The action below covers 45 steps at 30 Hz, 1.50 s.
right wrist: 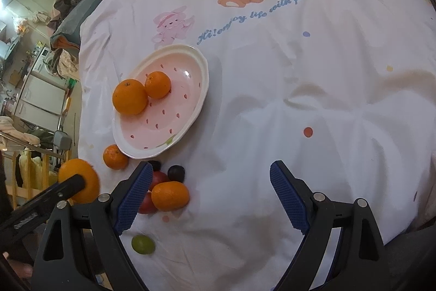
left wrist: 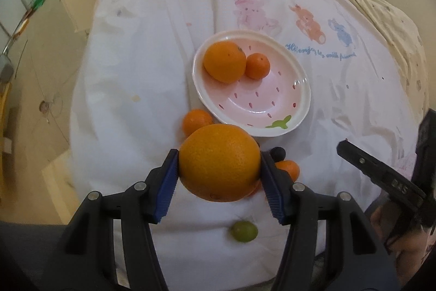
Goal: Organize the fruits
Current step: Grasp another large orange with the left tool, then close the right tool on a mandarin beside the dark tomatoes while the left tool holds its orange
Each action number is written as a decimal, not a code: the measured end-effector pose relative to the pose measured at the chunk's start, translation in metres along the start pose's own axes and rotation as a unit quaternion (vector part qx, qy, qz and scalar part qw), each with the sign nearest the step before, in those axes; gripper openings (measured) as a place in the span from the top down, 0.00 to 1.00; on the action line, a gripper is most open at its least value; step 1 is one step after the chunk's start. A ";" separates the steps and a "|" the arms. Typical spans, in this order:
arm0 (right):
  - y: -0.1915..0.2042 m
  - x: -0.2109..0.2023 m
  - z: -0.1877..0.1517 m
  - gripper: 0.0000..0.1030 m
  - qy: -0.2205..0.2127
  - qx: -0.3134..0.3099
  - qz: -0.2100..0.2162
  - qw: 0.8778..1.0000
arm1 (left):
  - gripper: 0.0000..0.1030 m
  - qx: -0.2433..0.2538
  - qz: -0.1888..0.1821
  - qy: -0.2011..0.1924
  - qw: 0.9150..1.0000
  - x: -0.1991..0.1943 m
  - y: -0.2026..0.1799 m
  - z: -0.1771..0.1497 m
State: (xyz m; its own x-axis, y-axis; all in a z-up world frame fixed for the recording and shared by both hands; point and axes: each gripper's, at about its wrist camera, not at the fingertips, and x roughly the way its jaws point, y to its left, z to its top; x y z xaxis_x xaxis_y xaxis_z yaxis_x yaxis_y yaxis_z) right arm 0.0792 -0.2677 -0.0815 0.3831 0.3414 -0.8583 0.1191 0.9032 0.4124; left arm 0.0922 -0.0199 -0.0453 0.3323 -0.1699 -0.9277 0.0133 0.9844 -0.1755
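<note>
My left gripper (left wrist: 219,168) is shut on a big orange (left wrist: 219,162), blue pads pressed on both its sides, just short of the pink strawberry plate (left wrist: 259,100). The plate holds a large orange (left wrist: 224,62) and a small one (left wrist: 257,66). A tangerine (left wrist: 196,122) lies by the plate's near rim. In the right wrist view my right gripper (right wrist: 211,168) stands open over bare cloth, with nothing between its fingers. The held orange (right wrist: 81,179) shows there at the far left. A tangerine (right wrist: 170,195), a red fruit (right wrist: 158,177) and a dark plum (right wrist: 176,173) lie by its left finger.
A green grape-like fruit (left wrist: 244,231) (right wrist: 143,244) lies on the white printed bedcloth (right wrist: 272,100) close to me. The cloth's left edge drops off to the floor, with household clutter (right wrist: 41,100) beyond. One finger of the right gripper (left wrist: 376,171) pokes in at the right of the left wrist view.
</note>
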 end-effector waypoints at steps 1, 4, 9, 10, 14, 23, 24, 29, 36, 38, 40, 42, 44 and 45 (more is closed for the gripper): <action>0.000 0.001 0.001 0.13 0.002 0.000 0.002 1.000 | 0.48 0.006 0.002 0.001 1.000 -0.004 0.001 0.001; 0.002 0.004 0.003 0.13 0.014 -0.001 0.012 1.000 | 0.48 0.015 0.005 -0.004 1.000 -0.014 0.005 0.008; 0.003 0.017 0.011 0.14 0.054 0.000 0.049 0.997 | 0.48 0.012 -0.004 -0.009 1.000 -0.013 0.014 0.009; 0.003 0.020 0.012 0.18 0.063 0.001 0.058 0.996 | 0.48 0.005 -0.009 -0.007 1.000 -0.010 0.016 0.007; 0.014 0.043 0.015 0.41 0.113 -0.018 0.082 0.990 | 0.48 -0.026 -0.021 0.008 0.999 0.000 0.024 0.004; 0.048 0.091 0.011 0.66 0.159 -0.080 0.043 0.983 | 0.47 -0.013 -0.002 -0.003 1.000 0.001 0.021 0.006; 0.050 0.094 0.010 0.66 0.161 -0.081 0.040 0.983 | 0.47 -0.014 -0.002 -0.001 1.000 0.002 0.022 0.006; 0.056 0.105 0.005 0.69 0.165 -0.101 0.018 0.981 | 0.47 -0.020 -0.006 0.007 1.000 0.005 0.025 0.006; 0.052 0.099 0.008 0.77 0.152 -0.106 0.026 0.982 | 0.47 -0.020 -0.002 0.006 1.000 0.007 0.024 0.007; 0.050 0.092 0.009 0.77 0.143 -0.103 0.032 0.984 | 0.47 -0.020 0.001 0.003 1.000 0.007 0.024 0.006; 0.047 0.084 0.010 0.77 0.134 -0.096 0.044 0.985 | 0.47 -0.020 0.004 0.001 1.000 0.008 0.025 0.006; 0.045 0.077 0.011 0.77 0.125 -0.090 0.048 0.987 | 0.47 -0.023 0.007 0.001 1.000 0.009 0.027 0.006; 0.041 0.072 0.011 0.78 0.120 -0.085 0.053 0.988 | 0.47 -0.024 0.010 0.001 1.000 0.010 0.028 0.007; 0.040 0.068 0.011 0.78 0.117 -0.083 0.056 0.988 | 0.47 -0.025 0.011 0.000 1.000 0.010 0.028 0.007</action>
State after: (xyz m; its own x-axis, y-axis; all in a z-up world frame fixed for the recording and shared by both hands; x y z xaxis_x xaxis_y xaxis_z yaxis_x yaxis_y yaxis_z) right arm 0.1197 -0.2110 -0.1203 0.1605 0.4757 -0.8648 -0.0708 0.8795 0.4707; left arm 0.1027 0.0066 -0.0577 0.3320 -0.1477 -0.9316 -0.0412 0.9845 -0.1707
